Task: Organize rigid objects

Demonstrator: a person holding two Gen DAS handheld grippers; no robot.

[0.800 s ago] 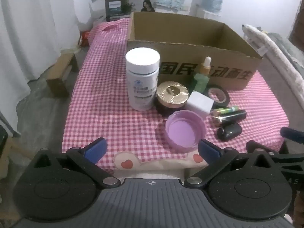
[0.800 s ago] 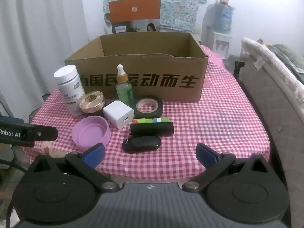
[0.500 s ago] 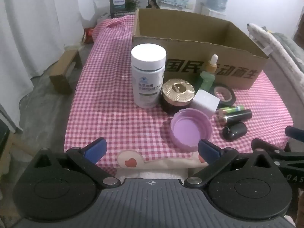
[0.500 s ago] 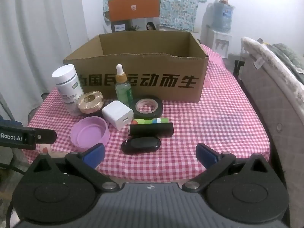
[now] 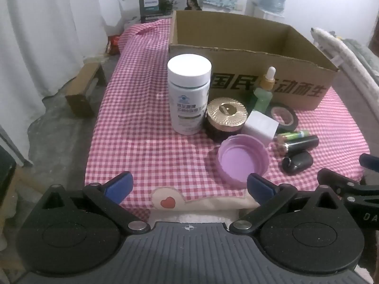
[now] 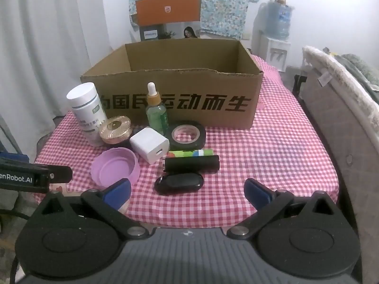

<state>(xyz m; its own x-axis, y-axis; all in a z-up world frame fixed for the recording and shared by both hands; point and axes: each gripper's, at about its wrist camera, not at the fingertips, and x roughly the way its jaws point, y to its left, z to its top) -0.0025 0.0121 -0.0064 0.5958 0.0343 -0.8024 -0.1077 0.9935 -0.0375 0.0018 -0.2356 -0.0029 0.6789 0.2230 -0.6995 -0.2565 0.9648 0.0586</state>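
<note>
An open cardboard box (image 5: 272, 87) (image 6: 180, 104) stands at the back of the red-checked table. In front of it are a white pill bottle (image 5: 188, 94) (image 6: 87, 113), a gold-lidded jar (image 5: 226, 120) (image 6: 115, 129), a green dropper bottle (image 5: 263, 92) (image 6: 156, 111), a white charger cube (image 5: 260, 127) (image 6: 149, 147), a black tape roll (image 5: 283, 117) (image 6: 188, 134), a purple lid (image 5: 241, 158) (image 6: 115, 169), a green tube (image 6: 190, 153), a black cylinder (image 5: 300, 143) (image 6: 191, 163) and a black key fob (image 5: 297, 162) (image 6: 178, 183). My left gripper (image 5: 189, 187) and right gripper (image 6: 187, 190) are open and empty at the table's near edge.
The checked cloth (image 5: 132, 99) (image 6: 272, 146) covers the table. A padded headboard (image 6: 343, 118) stands to the right. A low wooden stool (image 5: 83, 90) sits on the floor to the left. A white curtain (image 5: 47, 35) hangs at left. A water dispenser (image 6: 277, 35) stands behind.
Both grippers have moved slightly forward towards the objects. Both stay open. Nothing on the table has moved.
</note>
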